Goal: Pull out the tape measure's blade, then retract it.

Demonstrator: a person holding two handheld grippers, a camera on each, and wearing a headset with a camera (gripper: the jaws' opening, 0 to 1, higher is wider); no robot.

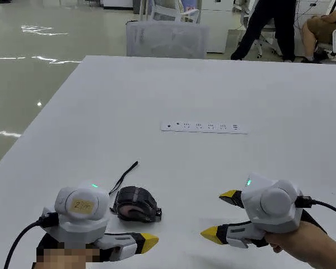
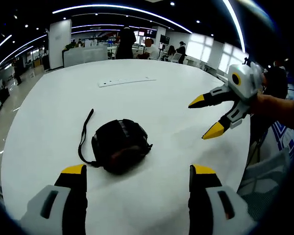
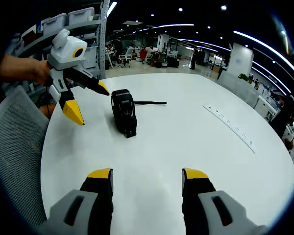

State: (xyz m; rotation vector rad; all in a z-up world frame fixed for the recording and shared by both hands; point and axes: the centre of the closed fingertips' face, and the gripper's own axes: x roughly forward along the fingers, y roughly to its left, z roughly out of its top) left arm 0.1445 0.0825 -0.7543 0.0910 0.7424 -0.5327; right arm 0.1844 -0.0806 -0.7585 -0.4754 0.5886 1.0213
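Left gripper (image 3: 90, 104) just beside tape measure (image 3: 123, 111), apart.

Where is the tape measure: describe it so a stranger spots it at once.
On the big white table, look at the near end, this side of the flat white power strip. The tape measure lies there: a round black case trailing a thin black strap.

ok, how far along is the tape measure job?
Done: nothing. The tape measure lies on the table, not extended. In hand: nothing; the left hand-held gripper and right hand-held gripper are both open and clear of it. Left: grip it, pull out, retract.
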